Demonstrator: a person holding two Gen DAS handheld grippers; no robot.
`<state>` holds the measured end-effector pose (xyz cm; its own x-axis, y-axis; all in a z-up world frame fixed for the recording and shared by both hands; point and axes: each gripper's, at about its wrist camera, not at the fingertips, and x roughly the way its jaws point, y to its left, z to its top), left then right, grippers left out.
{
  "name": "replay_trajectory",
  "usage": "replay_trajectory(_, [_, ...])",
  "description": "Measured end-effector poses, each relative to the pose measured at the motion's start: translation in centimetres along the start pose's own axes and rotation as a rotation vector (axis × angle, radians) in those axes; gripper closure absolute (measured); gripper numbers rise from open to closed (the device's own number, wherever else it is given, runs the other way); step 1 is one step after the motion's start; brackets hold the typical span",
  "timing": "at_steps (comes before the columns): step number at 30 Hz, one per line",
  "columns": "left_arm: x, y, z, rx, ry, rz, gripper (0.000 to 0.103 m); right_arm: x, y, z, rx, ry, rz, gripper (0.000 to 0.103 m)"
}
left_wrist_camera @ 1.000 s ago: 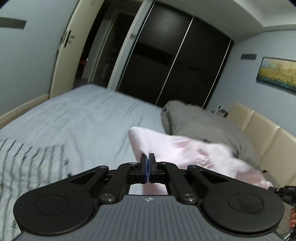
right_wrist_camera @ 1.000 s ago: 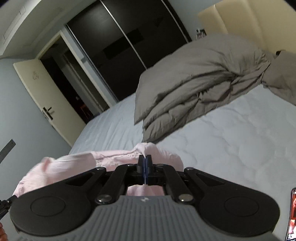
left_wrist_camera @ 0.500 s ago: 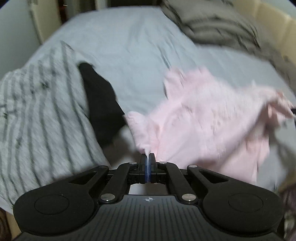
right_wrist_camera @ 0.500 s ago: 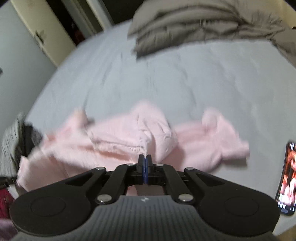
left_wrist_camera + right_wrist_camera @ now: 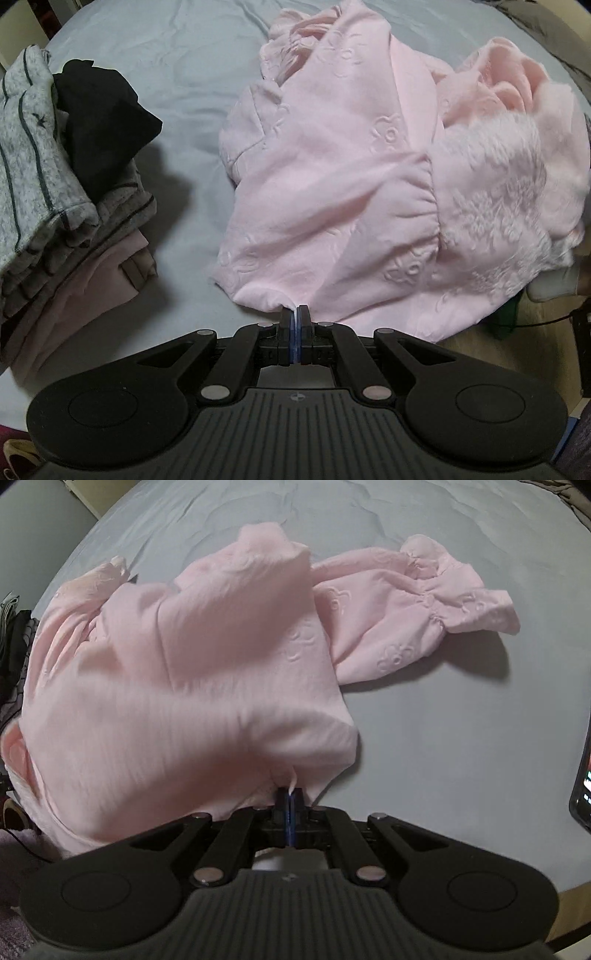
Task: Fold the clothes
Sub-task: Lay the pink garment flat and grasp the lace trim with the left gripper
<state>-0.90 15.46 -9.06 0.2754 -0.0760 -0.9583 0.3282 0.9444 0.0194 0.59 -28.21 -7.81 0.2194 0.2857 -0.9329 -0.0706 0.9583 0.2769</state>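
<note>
1. The left claw (image 5: 294,314) is clenched on the near hem of the pink garment (image 5: 332,177), its two fingers pressed together with a pinch of cloth caught at the tips. It is held low and points forward over the near edge of the bed (image 5: 184,74).
2. The right claw (image 5: 290,797) is likewise clenched on the pink garment (image 5: 184,664), with a small tuft of fabric standing up between its closed fingers. It too is held low at the bed's near edge, pointing across the mattress.
3. There is one pink garment, lying crumpled on the bed between and just beyond the two claws. Its cloth is embossed with a flower pattern, and parts of it are blurred.
4. From the right wrist view, one sleeve (image 5: 424,602) with a gathered cuff stretches out flat on the sheet, to the right of the garment's bunched body and farther off.
5. To the left of the pink garment, apart from it, sits one pile of clothes (image 5: 66,206) — a grey striped piece on top, a black piece (image 5: 103,122) beside it, dusty pink cloth at the bottom.
6. To the right of the garment, at the right wrist frame's edge, lies one phone (image 5: 583,775) with its screen lit — only partly in view.
</note>
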Motion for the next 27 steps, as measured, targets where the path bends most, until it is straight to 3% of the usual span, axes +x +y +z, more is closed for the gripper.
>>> replay_trajectory(6, [-1.7,0.6,-0.1,0.037,-0.019,-0.03,0.099,-1.4,0.3,0.7,-0.053,-0.007,0.006,0.096])
replay_trajectory(11, [-4.7,1.2,-0.3,0.09,-0.117,-0.081,0.08,-2.8,0.5,0.4,-0.115,-0.05,-0.013,0.091])
replay_trajectory(13, [-6.0,1.1,-0.1,0.117,-0.17,-0.092,0.073,-3.2,0.4,0.5,-0.132,-0.066,-0.033,0.072])
replay_trajectory(14, [-6.3,1.1,0.1,0.123,-0.197,-0.098,0.065,-3.4,0.5,0.9,-0.143,-0.077,-0.045,0.058])
replay_trajectory(16, [-6.9,0.9,0.5,0.136,-0.246,-0.112,0.056,-3.9,0.9,0.7,-0.168,-0.088,-0.06,0.058])
replay_trajectory(19, [-7.7,-0.4,1.6,0.172,-0.293,-0.125,0.056,-3.9,1.8,0.5,-0.216,-0.086,-0.065,0.058])
replay_trajectory(27, [-6.3,-3.6,2.6,0.341,-0.283,-0.123,0.052,-3.5,4.7,0.3,-0.424,-0.04,-0.07,0.055])
